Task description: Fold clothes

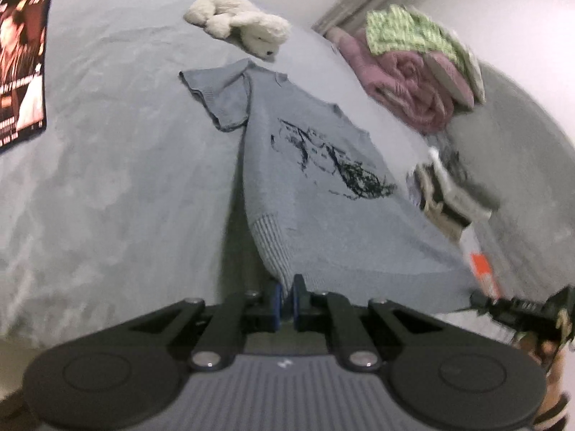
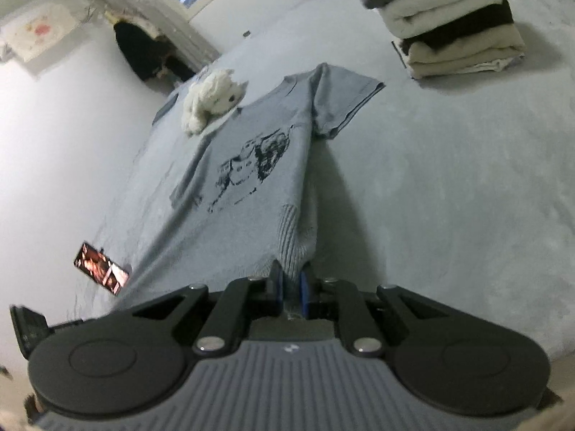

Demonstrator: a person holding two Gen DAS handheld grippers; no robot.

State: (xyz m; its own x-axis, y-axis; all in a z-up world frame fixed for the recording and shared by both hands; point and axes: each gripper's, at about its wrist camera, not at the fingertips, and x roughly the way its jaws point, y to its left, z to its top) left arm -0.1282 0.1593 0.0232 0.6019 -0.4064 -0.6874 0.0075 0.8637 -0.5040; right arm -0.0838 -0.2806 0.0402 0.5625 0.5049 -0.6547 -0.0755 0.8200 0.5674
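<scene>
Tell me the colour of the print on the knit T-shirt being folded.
Black, sketch-like print on the grey-blue knit T-shirt; clearest in the left wrist view.

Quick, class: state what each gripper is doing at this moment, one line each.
Left gripper: closed, pinching the ribbed hem of the grey sweater.
Right gripper: closed, pinching the hem at the sweater's other corner.

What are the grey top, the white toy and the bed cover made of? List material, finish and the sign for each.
Grey top: looks like knitted yarn, matte; the ribbed hem band shows at the left gripper and right gripper.
White toy: plush, probably synthetic pile; fluffy, shaggy outline.
Bed cover: seems a soft napped fabric, matte; mottled brushed patches. The fibre cannot be told.
</scene>
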